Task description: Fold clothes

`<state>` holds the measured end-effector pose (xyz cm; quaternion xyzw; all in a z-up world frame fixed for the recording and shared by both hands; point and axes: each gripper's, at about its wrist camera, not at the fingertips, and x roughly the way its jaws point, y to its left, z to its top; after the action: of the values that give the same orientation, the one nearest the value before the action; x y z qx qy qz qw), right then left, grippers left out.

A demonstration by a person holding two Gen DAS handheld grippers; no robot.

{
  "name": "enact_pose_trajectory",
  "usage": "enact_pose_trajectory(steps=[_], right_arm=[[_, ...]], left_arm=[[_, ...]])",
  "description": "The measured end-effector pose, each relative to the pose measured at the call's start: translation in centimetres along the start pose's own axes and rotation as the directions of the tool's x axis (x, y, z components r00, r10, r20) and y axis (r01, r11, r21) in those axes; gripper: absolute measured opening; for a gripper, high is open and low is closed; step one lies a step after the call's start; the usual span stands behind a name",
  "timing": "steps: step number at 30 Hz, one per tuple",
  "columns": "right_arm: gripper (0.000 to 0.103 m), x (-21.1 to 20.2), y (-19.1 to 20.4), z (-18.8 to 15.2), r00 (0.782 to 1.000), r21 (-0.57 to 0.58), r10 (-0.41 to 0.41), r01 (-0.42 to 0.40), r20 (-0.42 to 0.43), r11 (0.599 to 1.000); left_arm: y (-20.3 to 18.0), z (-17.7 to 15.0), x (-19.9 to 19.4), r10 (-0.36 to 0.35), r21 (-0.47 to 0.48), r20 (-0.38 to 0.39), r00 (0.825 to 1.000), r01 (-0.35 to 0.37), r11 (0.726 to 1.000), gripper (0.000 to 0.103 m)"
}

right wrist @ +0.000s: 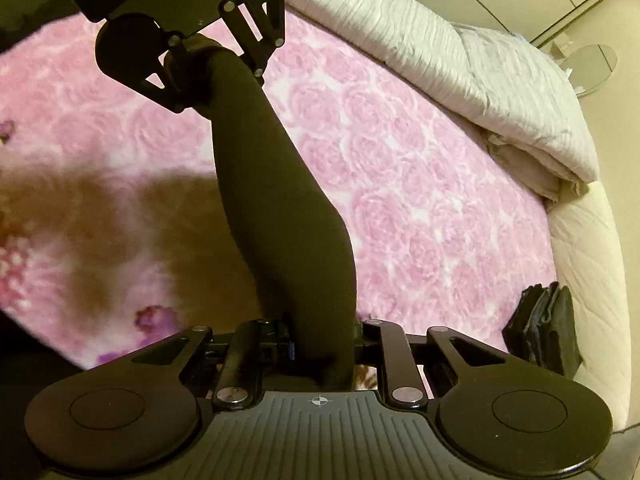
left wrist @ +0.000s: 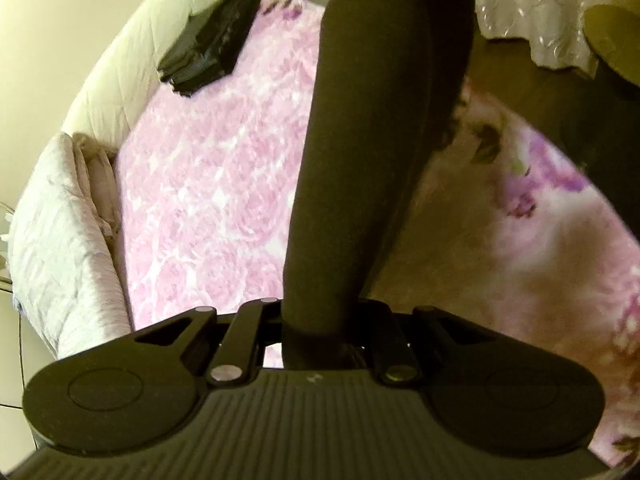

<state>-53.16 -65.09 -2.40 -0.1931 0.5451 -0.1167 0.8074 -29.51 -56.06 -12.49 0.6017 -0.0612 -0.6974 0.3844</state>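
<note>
Dark garment [left wrist: 360, 140] stretched taut above pink bed [left wrist: 208, 168], left tongs [left wrist: 316, 344] and right tongs [right wrist: 320, 356] both clenched on it. Folded dark pile [right wrist: 544, 332] near bed edge; right view alone shows left tongs [right wrist: 188, 64] whole.

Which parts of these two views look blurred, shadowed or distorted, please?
Left wrist view: the bed's near edge is smeared, while the pink rose blanket stays sharper; fisheye bends the headboard. Right wrist view: a brown shadow darkens the blanket's left, and the black garment shows little detail.
</note>
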Motion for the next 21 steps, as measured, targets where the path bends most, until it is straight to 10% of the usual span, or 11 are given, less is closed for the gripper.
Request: enact_pose_trajectory(steps=[12, 21], right_arm=[[0.019, -7.5, -1.4, -3.1, 0.998, 0.085, -0.065, 0.065, -0.005, 0.994], [0.019, -9.5, -7.2, -10.4, 0.997, 0.152, -0.072, 0.072, -0.004, 0.986]], left_arm=[[-0.4, 6.4, -4.5, 0.020, 0.025, 0.069, 0.997, -0.022, 0.999, 0.011], [2.3, 17.3, -1.1, -0.020, 0.064, 0.094, 0.995, 0.014, 0.998, 0.011]])
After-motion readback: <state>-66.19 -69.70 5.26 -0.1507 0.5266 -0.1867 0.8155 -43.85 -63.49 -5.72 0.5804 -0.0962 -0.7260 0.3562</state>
